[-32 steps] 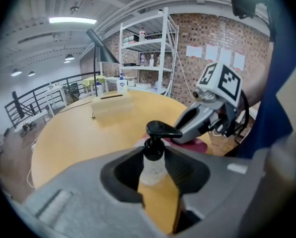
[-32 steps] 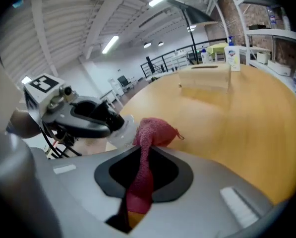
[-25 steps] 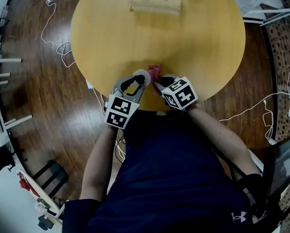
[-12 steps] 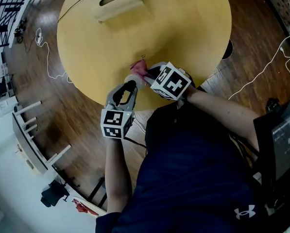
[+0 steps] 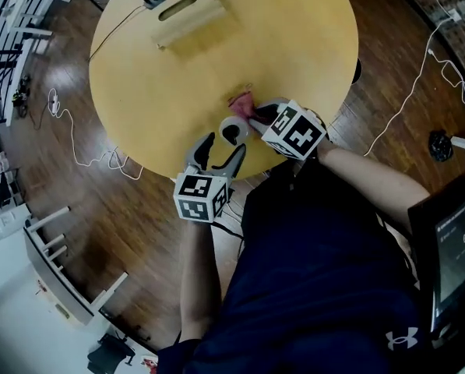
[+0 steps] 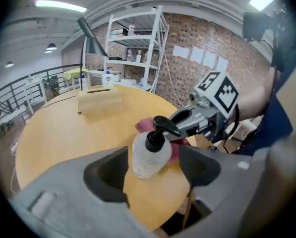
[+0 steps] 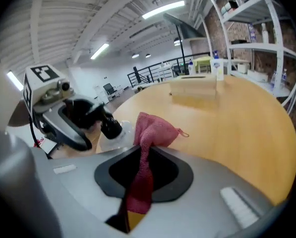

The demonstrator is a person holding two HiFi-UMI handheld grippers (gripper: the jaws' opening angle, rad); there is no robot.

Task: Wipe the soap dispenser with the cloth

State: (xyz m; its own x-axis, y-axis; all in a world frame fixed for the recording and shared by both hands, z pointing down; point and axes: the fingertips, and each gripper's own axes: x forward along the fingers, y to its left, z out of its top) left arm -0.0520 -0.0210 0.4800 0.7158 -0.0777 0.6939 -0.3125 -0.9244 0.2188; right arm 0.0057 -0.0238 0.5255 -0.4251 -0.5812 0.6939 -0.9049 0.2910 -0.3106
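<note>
Head view: round wooden desk point(image 5: 294, 45) over a dark plank floor point(image 5: 76, 201), with a wooden box point(image 5: 187, 14) with a slot handle at the far side. Near the front edge, a clear soap dispenser point(image 5: 234, 129), upright, black pump on top. Left gripper point(image 5: 224, 145) just behind it, one jaw on either side of the bottle. Right gripper point(image 5: 255, 114) close beside on the right, with a pink cloth point(image 5: 242, 100) sticking out beyond its tips, right next to the dispenser.

Left gripper view: jaws just opened and now standing apart, the soap dispenser point(image 6: 150, 155) between them. Small gap visible on the right side of the bottle, so no clamping by the left gripper point(image 6: 153, 155). Bottle standing on the desk point(image 6: 53, 133). Behind the pump, the cloth point(image 6: 147, 125), and behind that the right gripper point(image 6: 180, 120) reaching in from the right. Farther back, the wooden box point(image 6: 100, 100), a white shelf point(image 6: 138, 38) and a brick wall point(image 6: 197, 48).

Right gripper view: jaws of the right gripper point(image 7: 145, 155) closed on the cloth point(image 7: 155, 130) — a strip pinched between the pads, the rest bunched up past the tips. To the left, the soap dispenser point(image 7: 113, 133) with the left gripper point(image 7: 73, 128) around it. Whether cloth and bottle touch — not clear. Desk point(image 7: 237, 123) stretching away to the wooden box point(image 7: 195, 90).
</note>
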